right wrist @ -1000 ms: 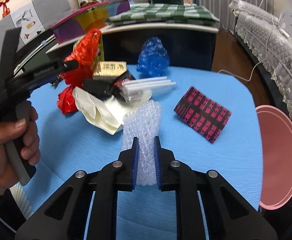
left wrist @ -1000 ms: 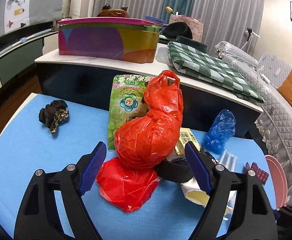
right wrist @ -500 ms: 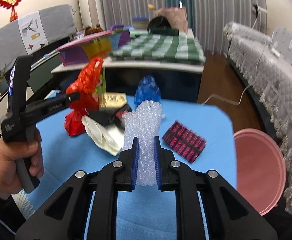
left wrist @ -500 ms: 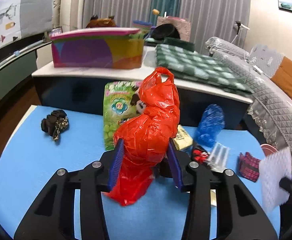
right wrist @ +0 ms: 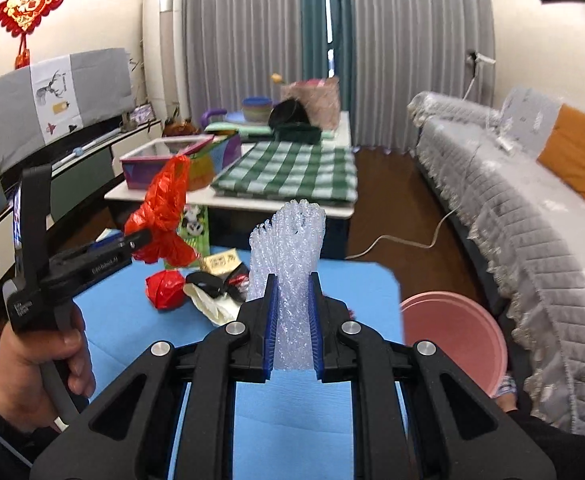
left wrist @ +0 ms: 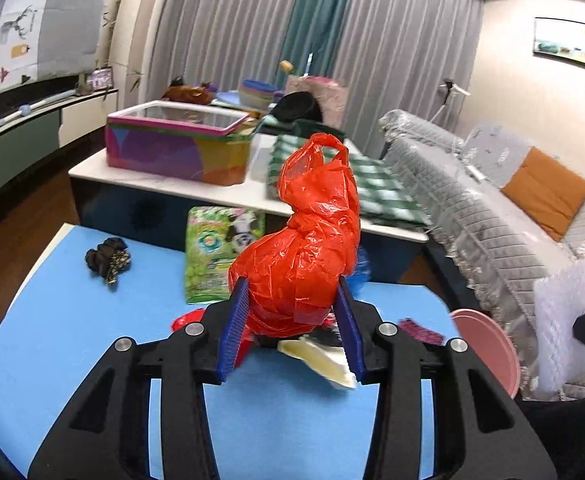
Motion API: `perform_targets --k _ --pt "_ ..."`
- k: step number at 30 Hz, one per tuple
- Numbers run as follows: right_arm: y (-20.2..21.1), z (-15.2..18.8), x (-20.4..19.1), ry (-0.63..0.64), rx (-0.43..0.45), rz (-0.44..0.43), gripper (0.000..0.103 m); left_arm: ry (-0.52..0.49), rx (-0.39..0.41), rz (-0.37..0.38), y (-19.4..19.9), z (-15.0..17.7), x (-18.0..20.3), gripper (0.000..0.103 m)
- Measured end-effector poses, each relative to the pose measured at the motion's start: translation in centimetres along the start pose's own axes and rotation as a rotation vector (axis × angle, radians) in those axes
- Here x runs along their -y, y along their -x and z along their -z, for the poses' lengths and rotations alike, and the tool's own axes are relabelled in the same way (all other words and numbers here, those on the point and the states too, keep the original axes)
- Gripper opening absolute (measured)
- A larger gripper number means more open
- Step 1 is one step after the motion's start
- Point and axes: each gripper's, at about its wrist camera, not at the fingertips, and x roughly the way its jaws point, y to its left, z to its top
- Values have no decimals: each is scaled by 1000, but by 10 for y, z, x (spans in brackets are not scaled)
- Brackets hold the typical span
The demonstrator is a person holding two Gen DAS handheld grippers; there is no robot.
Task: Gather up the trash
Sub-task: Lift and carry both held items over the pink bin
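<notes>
My left gripper [left wrist: 290, 320] is shut on a knotted red plastic bag [left wrist: 304, 256] and holds it above the blue table [left wrist: 72, 340]. The same bag [right wrist: 164, 216] shows at the left of the right wrist view, in the gripper a hand holds. My right gripper [right wrist: 291, 320] is shut on a piece of clear bubble wrap [right wrist: 292, 248], lifted off the table; the wrap [left wrist: 560, 320] appears at the right edge of the left wrist view. Left on the table are a crumpled red scrap [right wrist: 166, 288], a white glove [right wrist: 212, 308] and a gold packet [right wrist: 222, 262].
A pink bin [right wrist: 456, 336] stands on the floor right of the table. A green snack bag [left wrist: 212, 256] and a dark hair tie [left wrist: 106, 260] lie at the table's far side. Behind is a low table with a colourful box [left wrist: 176, 144] and checked cloth [right wrist: 292, 172]; a covered sofa [right wrist: 532, 216] runs along the right.
The left gripper closed on the red bag and lifted it. The right gripper rose with the bubble wrap, so the table sits lower in both views.
</notes>
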Motion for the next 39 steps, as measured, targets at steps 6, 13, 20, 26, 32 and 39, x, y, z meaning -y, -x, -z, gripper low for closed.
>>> perform_targets --k 6,13,20,26,32,39 --pt "34 -20 16 -7 29 52 15 -26 19 47 14 -5 19 42" --pt "45 -44 36 12 80 84 15 -76 23 60 17 1 32 42" --pt "19 -35 78 -53 63 79 15 -105 -9 73 10 15 49 42" --pt "-6 -28 117 -69 52 92 15 -166 -4 117 6 26 85 42" --pt "-15 -15 163 -112 91 148 15 -219 -36 167 0 44 116 42" --pt "-24 1 213 -218 69 203 15 -258 -65 222 -14 52 164 42"
